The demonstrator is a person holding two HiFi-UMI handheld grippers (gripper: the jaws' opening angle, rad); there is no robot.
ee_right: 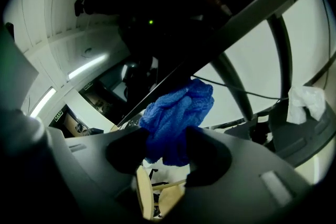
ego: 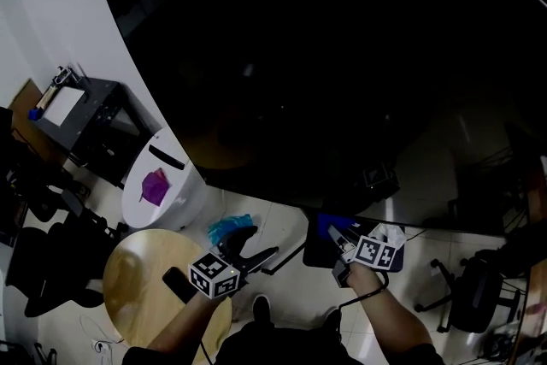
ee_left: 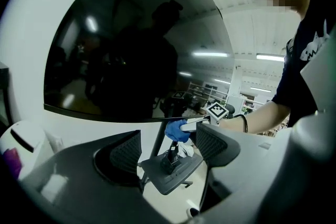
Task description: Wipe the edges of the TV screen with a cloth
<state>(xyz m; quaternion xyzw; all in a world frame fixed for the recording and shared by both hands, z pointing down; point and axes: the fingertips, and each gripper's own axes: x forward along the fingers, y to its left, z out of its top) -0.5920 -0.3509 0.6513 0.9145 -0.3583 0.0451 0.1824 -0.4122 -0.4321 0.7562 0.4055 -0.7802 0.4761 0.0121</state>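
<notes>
Along the lower edge of the large glossy black TV screen (ego: 342, 55), we have our right gripper (ee_right: 167, 148) clamped on a crumpled blue knitted cloth (ee_right: 178, 113) that meets that edge, while our left gripper (ee_left: 168, 150) hangs below, jaws wide apart and gripping nothing.

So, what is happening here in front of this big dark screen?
A person is working on the TV with two hand-held tools. The right tongs are shut on a blue cloth and hold it at the TV's lower edge, above the stand. Whether the cloth presses on the edge is hard to tell. The left tongs are open and empty, pointing at the same spot.
</notes>
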